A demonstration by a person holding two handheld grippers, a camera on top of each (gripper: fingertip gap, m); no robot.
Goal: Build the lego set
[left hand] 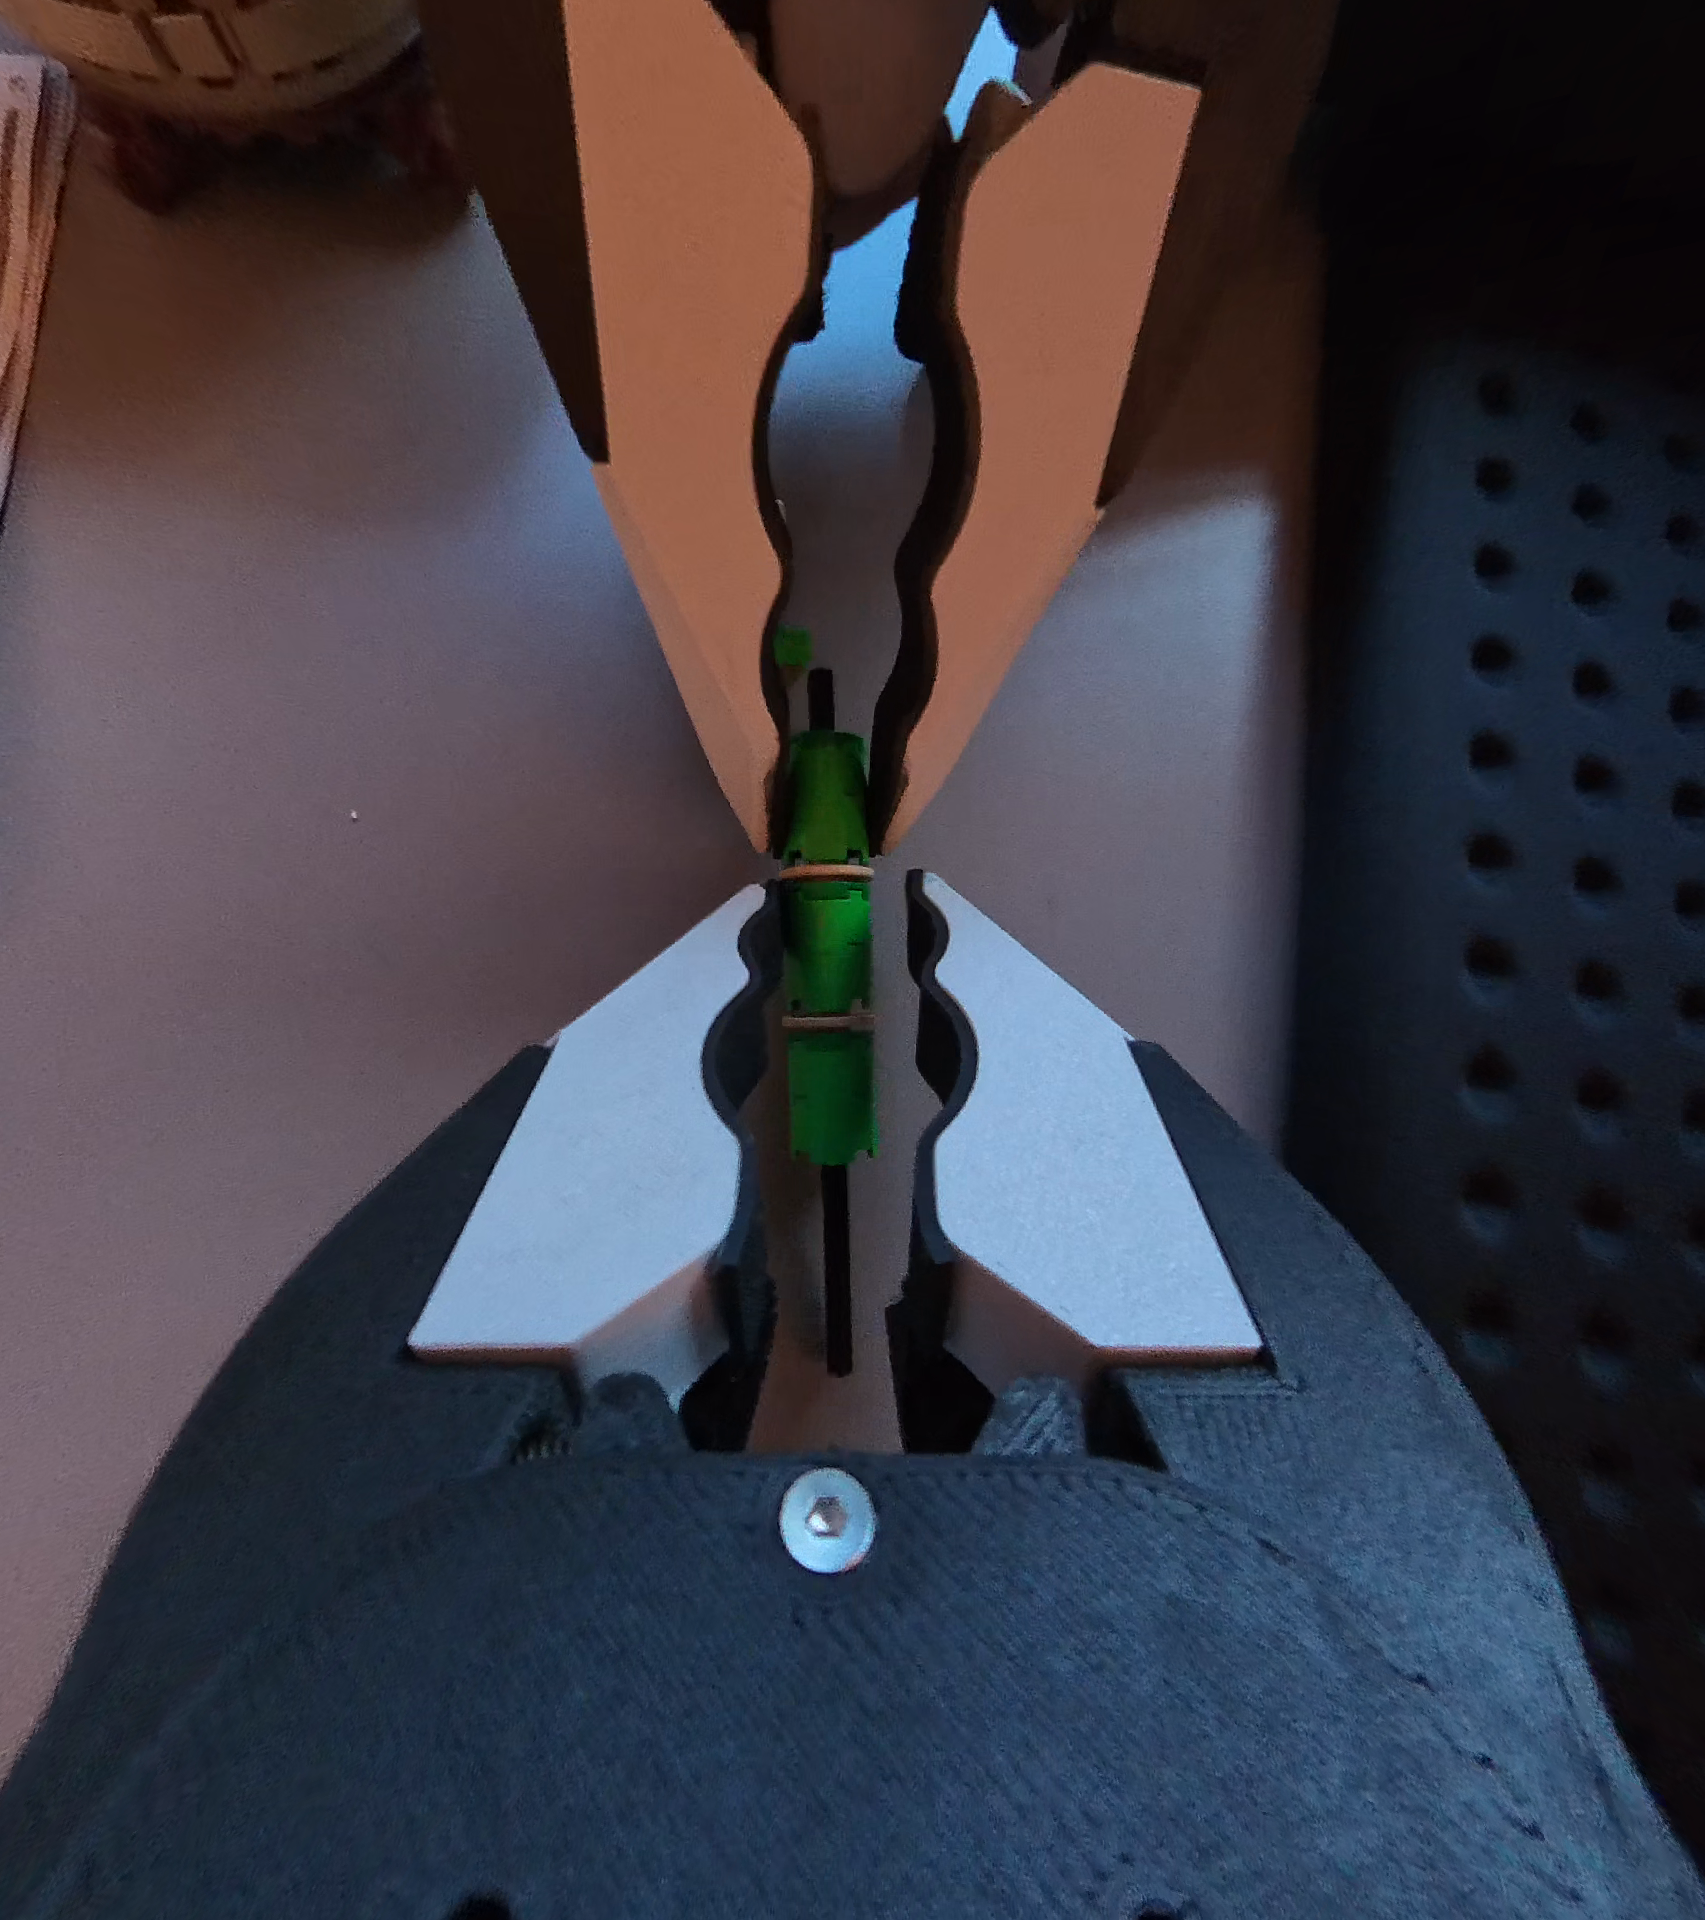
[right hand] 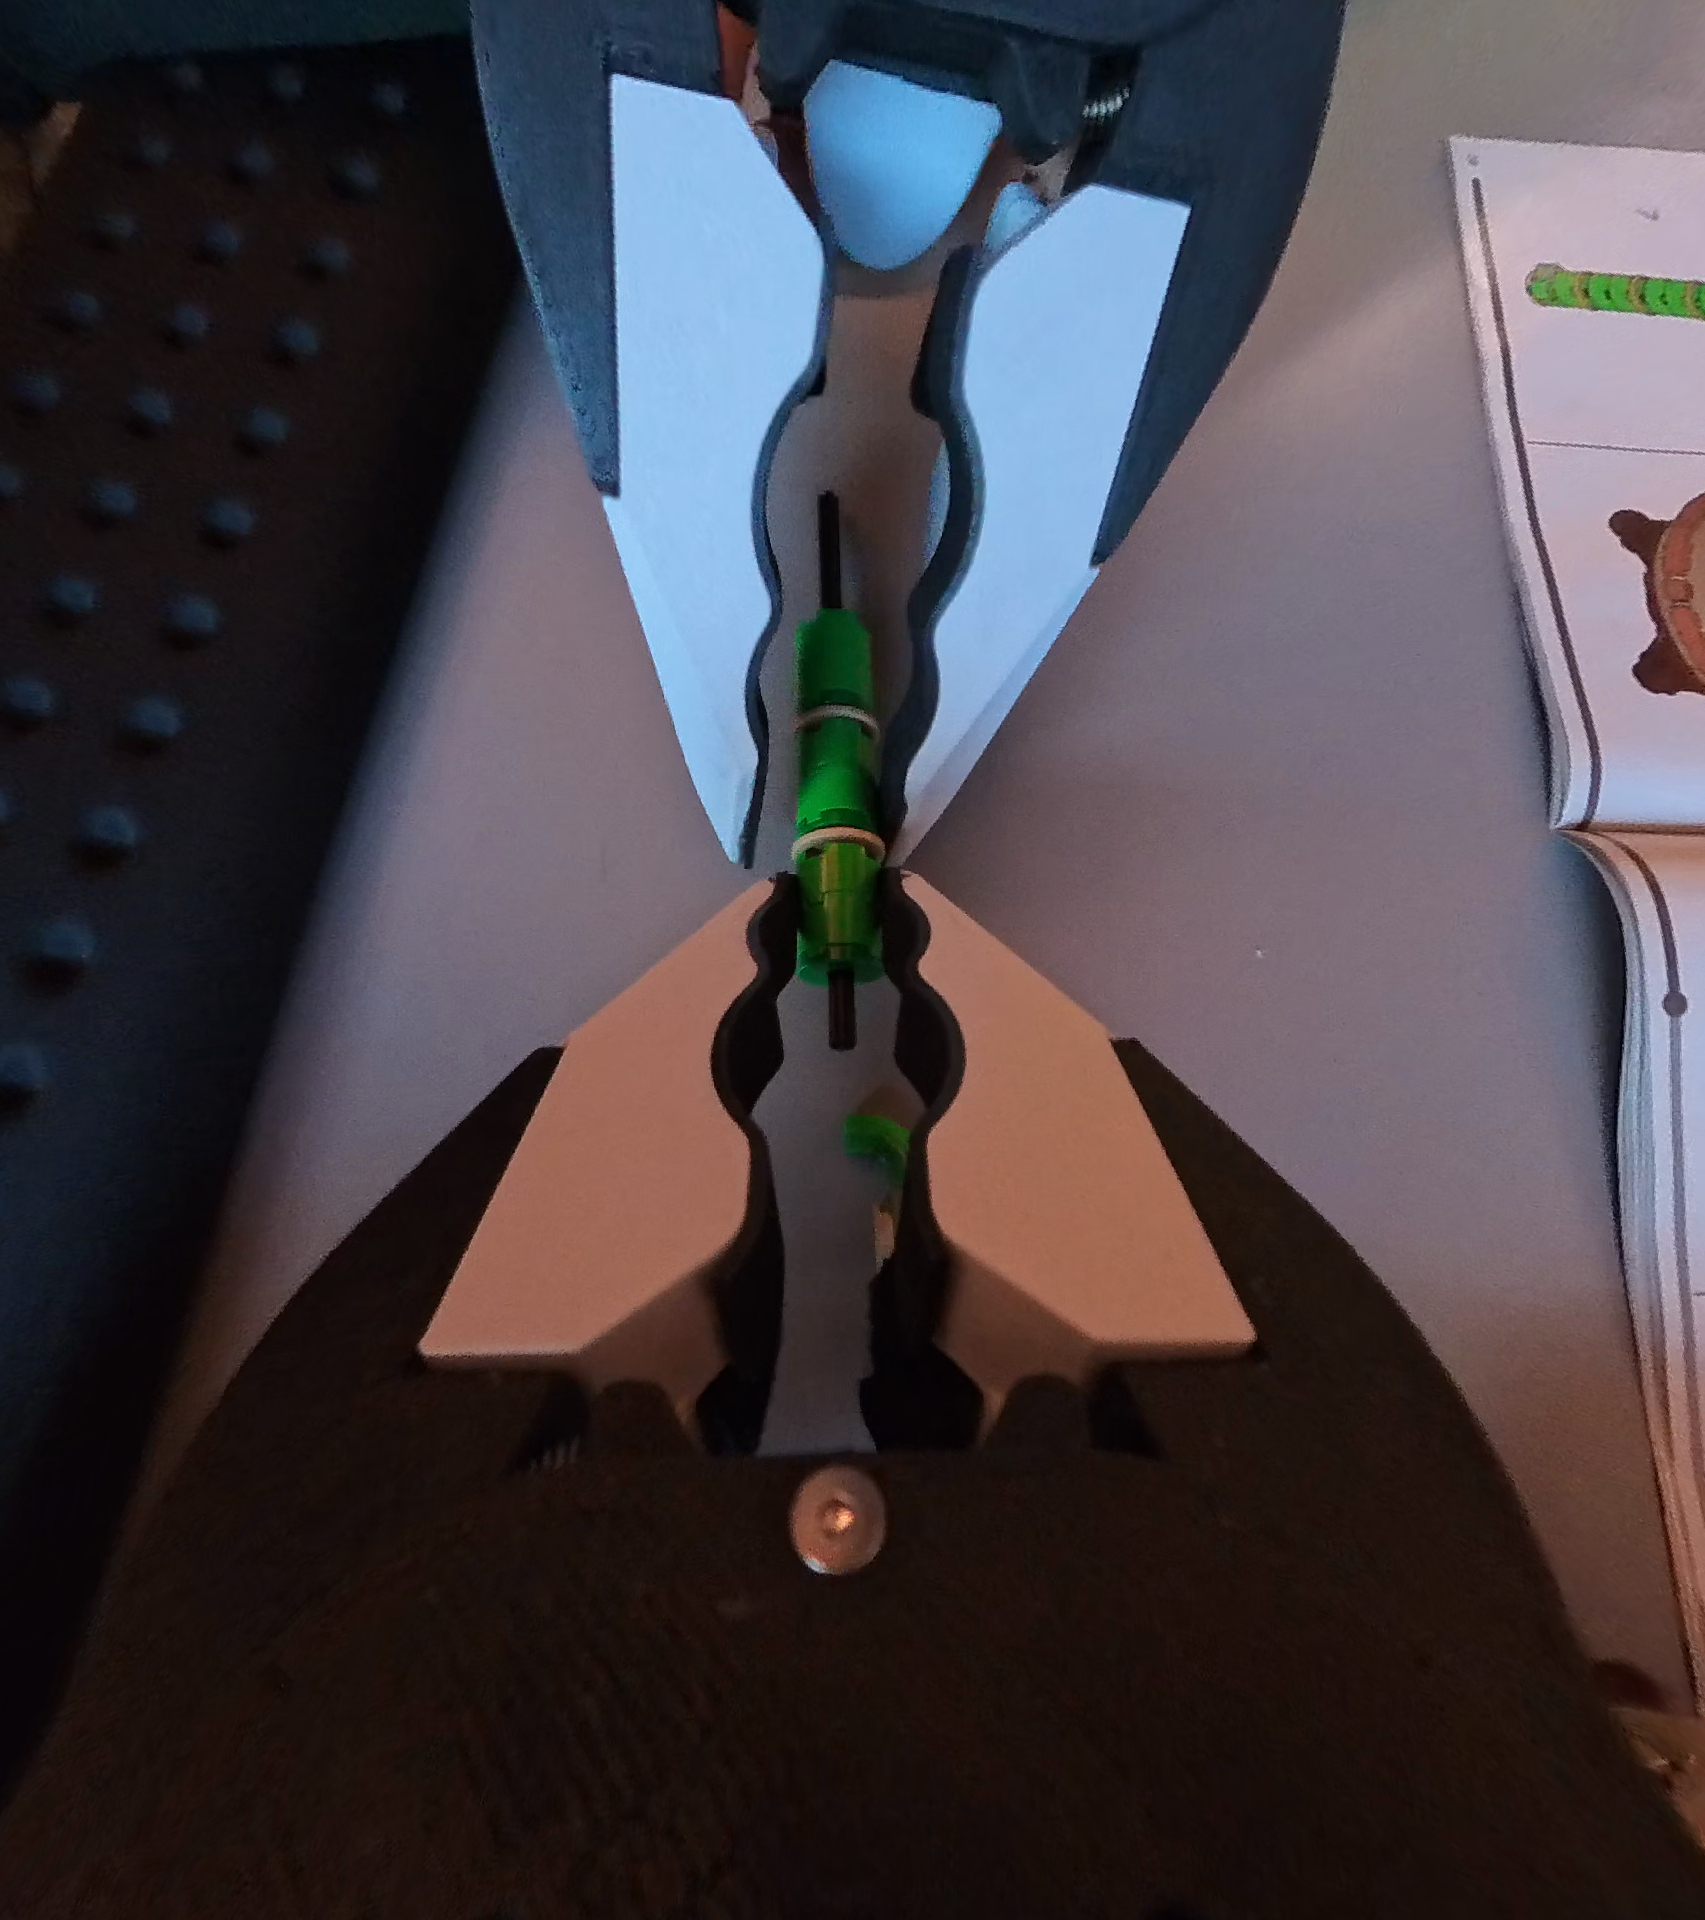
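Left wrist view: the left tool point(left hand: 832, 883) has its fingers apart, either side of a green stack point(left hand: 827, 997) threaded on a black axle point(left hand: 835, 1257), not touching it. Facing it tip to tip, the right tool point(left hand: 827, 821) is clamped on the stack's far end. A loose green piece point(right hand: 869, 1148) lies on the surface point(left hand: 308, 831); a booklet point(right hand: 1679, 644) lies beyond.
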